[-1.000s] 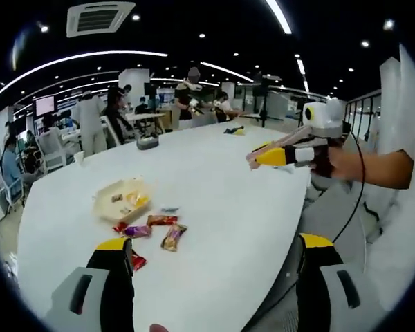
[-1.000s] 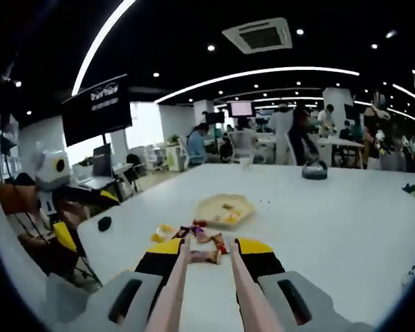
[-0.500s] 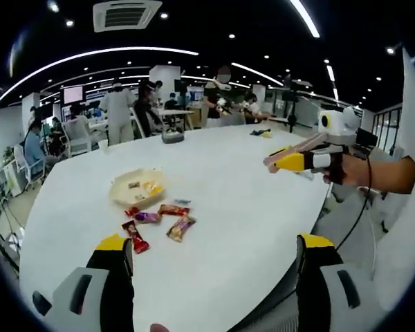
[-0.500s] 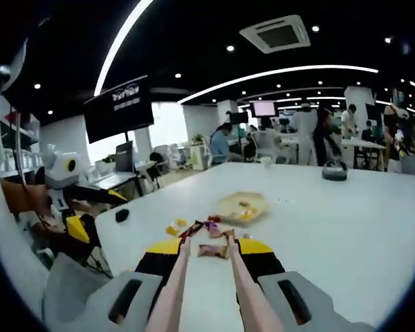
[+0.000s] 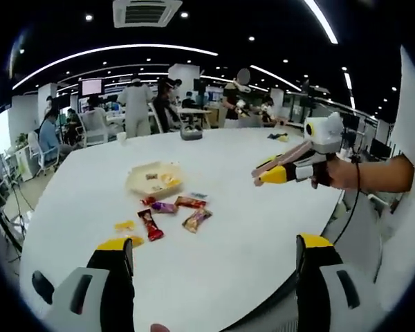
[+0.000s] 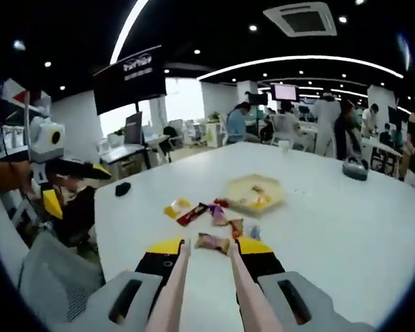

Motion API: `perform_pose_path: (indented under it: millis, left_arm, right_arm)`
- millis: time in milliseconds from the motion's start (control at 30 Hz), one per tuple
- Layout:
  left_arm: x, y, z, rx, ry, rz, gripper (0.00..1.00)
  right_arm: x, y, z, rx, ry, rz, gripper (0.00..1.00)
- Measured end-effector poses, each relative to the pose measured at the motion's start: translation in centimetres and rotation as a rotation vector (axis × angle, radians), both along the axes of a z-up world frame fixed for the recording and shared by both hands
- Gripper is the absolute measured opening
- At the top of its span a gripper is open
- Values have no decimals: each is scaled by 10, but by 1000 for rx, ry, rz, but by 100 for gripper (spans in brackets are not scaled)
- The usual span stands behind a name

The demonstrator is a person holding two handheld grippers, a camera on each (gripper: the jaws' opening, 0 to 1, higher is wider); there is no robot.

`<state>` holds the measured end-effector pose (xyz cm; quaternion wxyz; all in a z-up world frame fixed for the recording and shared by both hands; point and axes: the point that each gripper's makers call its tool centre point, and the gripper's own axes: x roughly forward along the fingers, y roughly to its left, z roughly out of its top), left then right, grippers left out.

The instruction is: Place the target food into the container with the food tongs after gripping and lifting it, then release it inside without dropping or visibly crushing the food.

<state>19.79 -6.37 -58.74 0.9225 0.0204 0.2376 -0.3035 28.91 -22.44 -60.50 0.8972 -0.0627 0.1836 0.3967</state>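
the right gripper (image 6: 209,252) holds pink food tongs (image 6: 202,287), arms slightly apart, empty. wrapped snacks (image 6: 212,242) lie just beyond the tips, the container (image 6: 253,194) farther ahead. lower gently, straddle one wrapper, squeeze lightly. the left gripper (image 5: 214,259) is spread wide, idle.

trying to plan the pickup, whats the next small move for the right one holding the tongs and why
Probably ease the right hand-held gripper forward and down toward the nearest wrapped snack. The tongs it holds point at the snack but sit above the white table, and nothing is gripped between their tips yet.
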Motion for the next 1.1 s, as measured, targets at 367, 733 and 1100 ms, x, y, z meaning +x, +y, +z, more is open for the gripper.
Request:
perform_pose_path:
  millis: [367,733,1100]
  left_arm:
    - [1,19,-4,1,9,29,97]
    - [-3,32,-13,-16,38,38,96]
    - [-4,36,-23,-39,80,67,96]
  right_arm:
    - [55,51,-14,-57,29,27,28]
    - [69,62,-57,-226,24,204,28]
    - [72,81,-87,-412,3,449,27]
